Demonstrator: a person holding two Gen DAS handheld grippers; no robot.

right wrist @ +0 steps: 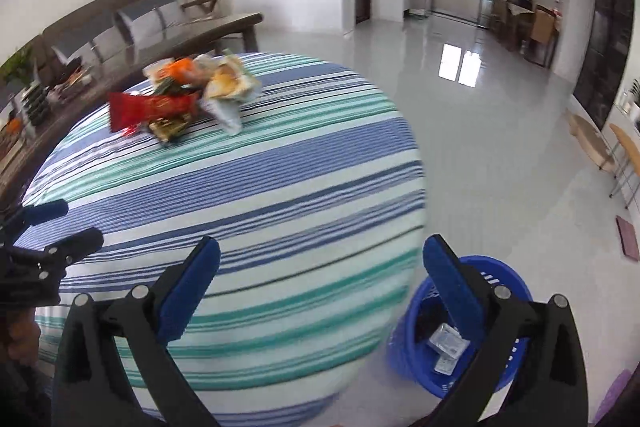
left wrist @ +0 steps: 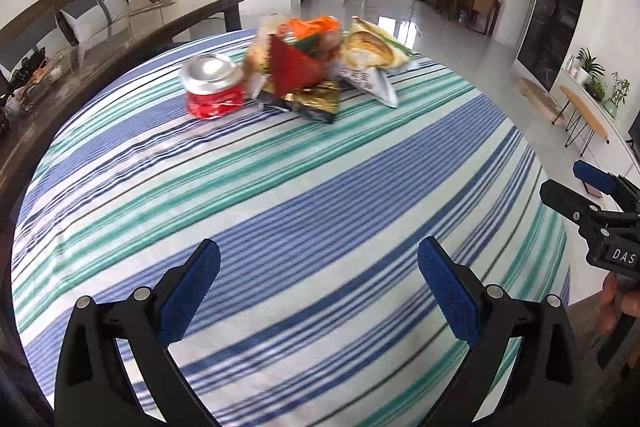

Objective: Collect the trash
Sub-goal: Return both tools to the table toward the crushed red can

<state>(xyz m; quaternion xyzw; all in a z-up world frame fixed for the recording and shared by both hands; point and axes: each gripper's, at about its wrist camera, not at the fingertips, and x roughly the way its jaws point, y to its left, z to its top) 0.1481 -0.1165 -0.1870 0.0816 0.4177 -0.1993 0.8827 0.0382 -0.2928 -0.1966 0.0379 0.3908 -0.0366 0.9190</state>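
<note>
A heap of snack wrappers point(left wrist: 312, 67) point(right wrist: 188, 95) lies at the far side of the striped tablecloth point(left wrist: 280, 187) point(right wrist: 260, 187). A crushed red can point(left wrist: 212, 87) stands left of the heap. My left gripper point(left wrist: 318, 283) hovers open and empty over the near part of the cloth. My right gripper point(right wrist: 320, 279) is open and empty too, at the table's right edge above a blue basket point(right wrist: 412, 339) on the floor, which holds a few clear packets point(right wrist: 446, 345). The right gripper point(left wrist: 576, 187) also shows at the right edge of the left wrist view.
A dark wooden coffee table point(left wrist: 120, 39) and a bench with grey cushions point(left wrist: 92, 11) stand left of the table. Glossy floor point(right wrist: 480, 147) spreads to the right, with a low wooden stand point(left wrist: 584, 111) by the wall. A hand point(left wrist: 620, 303) holds the right gripper.
</note>
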